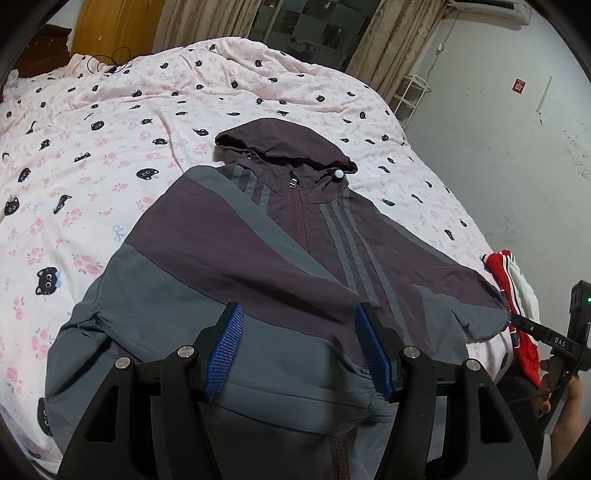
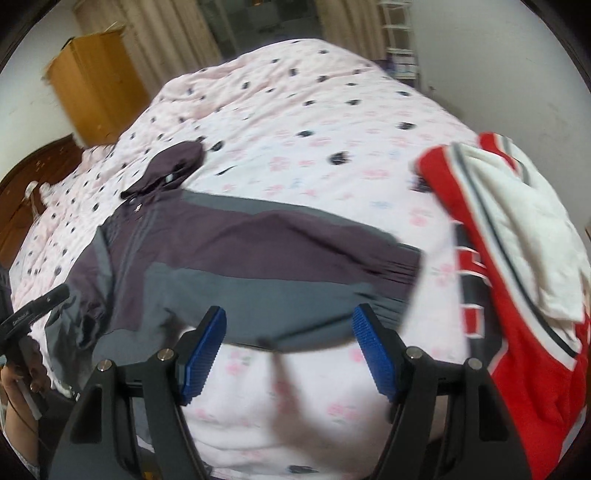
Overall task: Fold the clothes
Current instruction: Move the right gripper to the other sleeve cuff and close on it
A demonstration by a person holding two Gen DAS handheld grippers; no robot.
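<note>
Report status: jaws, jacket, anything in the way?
Left gripper open over jacket hem. Right gripper open, near sleeve. Jacket flat, unfolded. Red-and-white garment lies beside sleeve cuff.

This is a bedroom in a home. A wide bed fills the space ahead of the tongs, covered with a pink sheet printed with flowers and black cat faces. Past its far edge hang beige curtains around a dark window, with a wooden wardrobe off to the far left. To the right stands a scuffed white wall carrying an air conditioner, and a white wire rack sits in the corner.
</note>
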